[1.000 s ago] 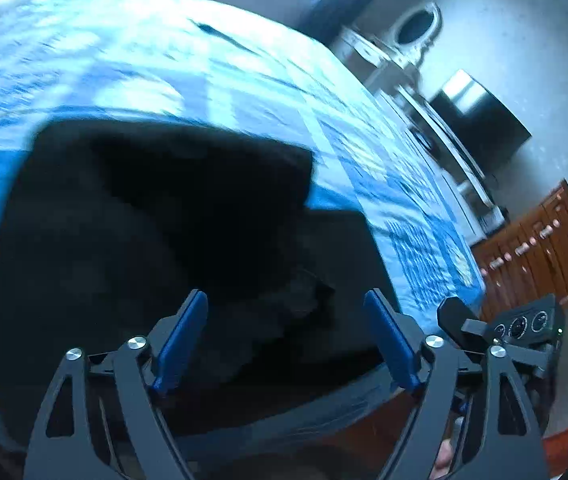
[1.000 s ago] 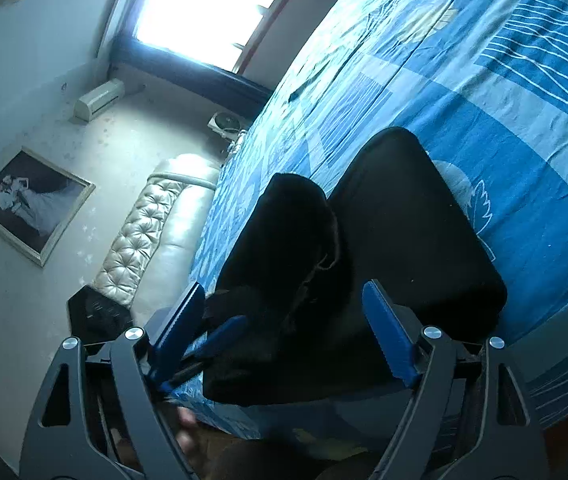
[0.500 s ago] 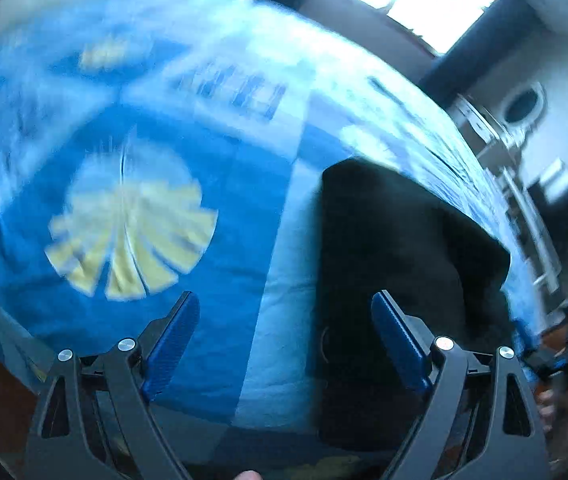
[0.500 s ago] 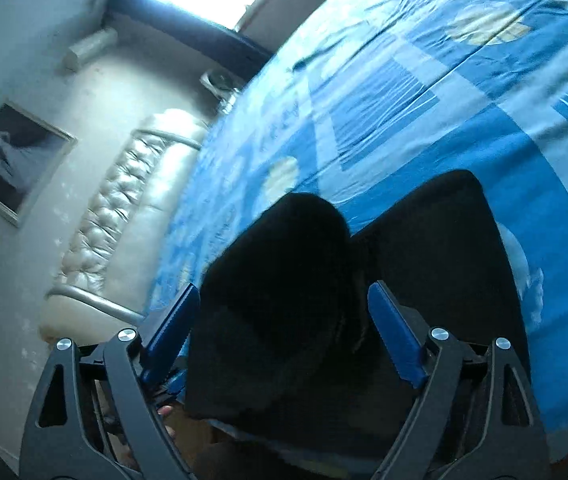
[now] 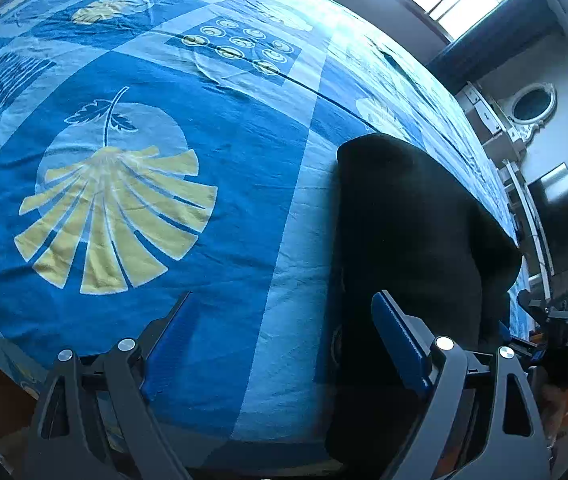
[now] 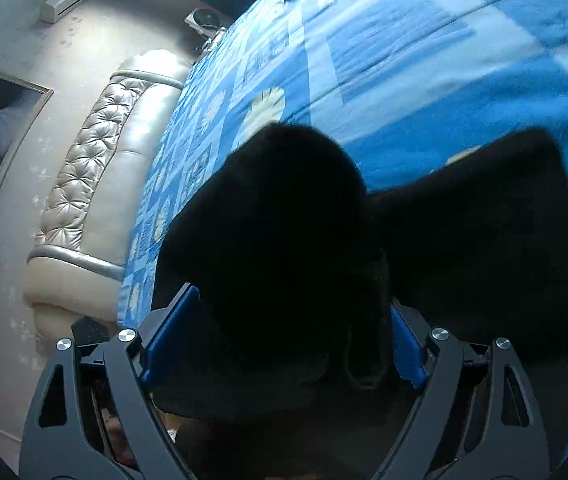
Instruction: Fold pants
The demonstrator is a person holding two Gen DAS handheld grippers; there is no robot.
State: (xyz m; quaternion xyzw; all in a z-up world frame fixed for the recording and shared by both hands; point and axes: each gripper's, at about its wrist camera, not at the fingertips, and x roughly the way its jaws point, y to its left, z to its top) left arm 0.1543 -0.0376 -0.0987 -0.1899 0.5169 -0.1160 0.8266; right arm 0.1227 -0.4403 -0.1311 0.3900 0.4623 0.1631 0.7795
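Currently noted: black pants (image 5: 416, 240) bunched at near edge of blue bedsheet (image 5: 220, 184). Right gripper (image 6: 284, 340) just widened, straddling fabric, nothing clamped; left gripper (image 5: 280, 320) wide open, empty, over bare sheet. Risk: closing on several layers, dragging bundle off the edge

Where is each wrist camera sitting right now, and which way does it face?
Left wrist: on the left gripper, angled down at the blue bedsheet, black pants to its right; the right gripper shows at far right.
Right wrist: on the right gripper, above the pants, facing the headboard.
Shared: pants, bedsheet.
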